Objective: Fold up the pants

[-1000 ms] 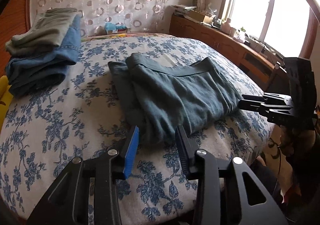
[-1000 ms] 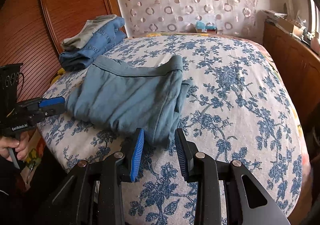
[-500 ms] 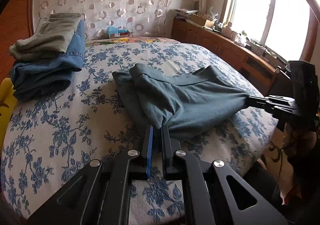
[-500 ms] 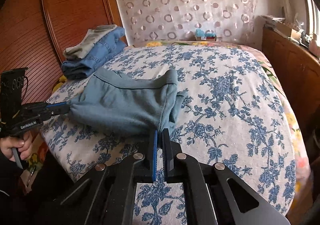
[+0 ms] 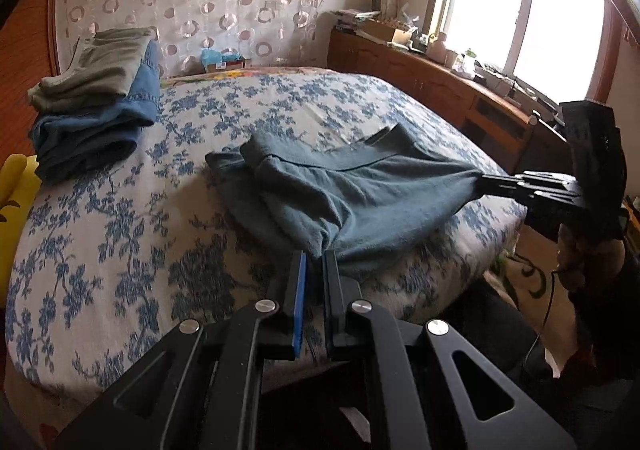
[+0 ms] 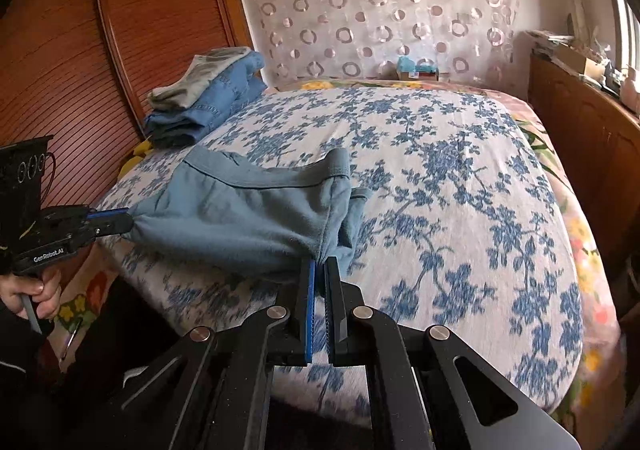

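Observation:
Folded teal-blue pants lie on the flowered bedspread near its front edge. In the left wrist view my left gripper is shut on the pants' near left corner, and my right gripper pinches the opposite corner at the right. The right wrist view shows the same pants with my right gripper shut on their near corner and my left gripper shut on the far left corner. The near edge is raised and stretched taut between both grippers. A hand holds the left tool.
A stack of folded jeans and grey-green pants sits at the bed's far left, also in the right wrist view. Wooden cabinets with clutter line the window side. A ribbed wooden panel stands on the left. A small box rests by the curtain.
Both grippers went from open beside the pants' near corners to shut on them. The near edge has lifted off the bed and stretched between them.

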The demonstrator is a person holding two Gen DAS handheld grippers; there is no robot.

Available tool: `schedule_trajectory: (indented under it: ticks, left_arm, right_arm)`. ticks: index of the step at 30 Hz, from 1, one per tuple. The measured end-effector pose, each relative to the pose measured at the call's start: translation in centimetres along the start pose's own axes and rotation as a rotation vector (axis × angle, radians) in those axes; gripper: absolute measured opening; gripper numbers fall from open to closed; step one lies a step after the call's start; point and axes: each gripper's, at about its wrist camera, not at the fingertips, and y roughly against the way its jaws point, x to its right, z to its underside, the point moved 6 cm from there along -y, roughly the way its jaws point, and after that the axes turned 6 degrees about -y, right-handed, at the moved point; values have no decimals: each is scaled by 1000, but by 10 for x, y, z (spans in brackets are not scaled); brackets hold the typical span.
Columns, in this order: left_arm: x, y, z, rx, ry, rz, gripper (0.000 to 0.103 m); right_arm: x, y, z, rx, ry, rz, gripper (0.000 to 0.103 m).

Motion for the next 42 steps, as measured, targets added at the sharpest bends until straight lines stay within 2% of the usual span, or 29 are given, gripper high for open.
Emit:
schedule_trajectory:
  ticks: [9, 11, 13, 15, 17, 21, 24, 33, 36, 42]
  left_arm:
    - [-3, -3, 6, -24, 17, -21, 11]
    - [-5, -2, 5, -21, 23, -24, 21]
    - [-6, 0, 2, -11, 24, -25, 41]
    - [-7, 1, -2, 3, 24, -24, 46]
    - [-9, 0, -6, 8, 22, -34, 46]
    - [-14, -5, -16, 22, 16, -56, 46]
    - [-18, -12, -25, 25, 20, -58, 46]
    - [-25, -37, -49, 31, 11, -72, 46]
    - [-27, -45, -53, 31, 12, -49, 46]
    - [-36, -62, -58, 10, 12, -42, 41]
  right_arm:
    - [-4, 3, 6, -16, -2, 17, 4]
    - [-5, 4, 6, -18, -4, 18, 4]
    - [-6, 7, 5, -12, 0, 23, 7]
    - [-7, 11, 4, -1, 2, 29, 8]
    - [-6, 13, 1, 9, 4, 31, 13]
    - [-3, 13, -3, 20, 2, 43, 32]
    - [0, 9, -8, 25, 3, 66, 38]
    - [3, -21, -28, 6, 8, 70, 40]
    - [3, -32, -35, -7, 13, 74, 40]
    - [2, -49, -44, -27, 21, 54, 41]
